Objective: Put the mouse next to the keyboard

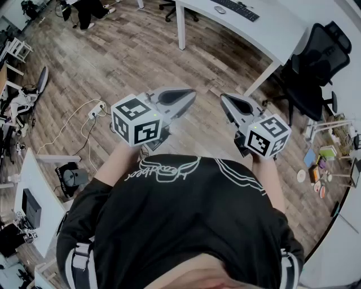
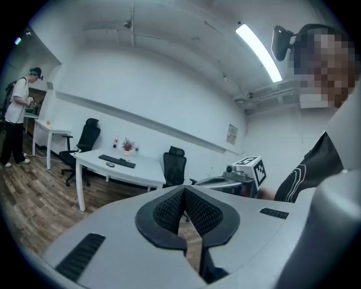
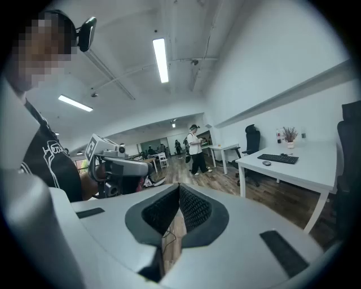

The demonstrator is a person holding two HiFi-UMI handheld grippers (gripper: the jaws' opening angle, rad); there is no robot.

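Note:
A dark keyboard (image 1: 242, 10) and a small mouse (image 1: 220, 9) lie on a white desk (image 1: 265, 28) far ahead of me, the mouse just left of the keyboard. I hold both grippers close to my chest, well short of the desk. My left gripper (image 1: 193, 92) is shut with nothing in it, and so is my right gripper (image 1: 221, 96). The left gripper view looks past its closed tips (image 2: 184, 189) at the keyboard (image 2: 117, 162) and mouse (image 2: 110, 165). The right gripper view shows its tips (image 3: 179, 187) together, with the keyboard (image 3: 277, 159) and mouse (image 3: 267, 163) at far right.
A black office chair (image 1: 316, 62) stands right of the desk. Cables and a power strip (image 1: 93, 113) lie on the wooden floor at left. Small items (image 1: 318, 163) sit on the floor at right. A person (image 3: 196, 149) stands far off by another table.

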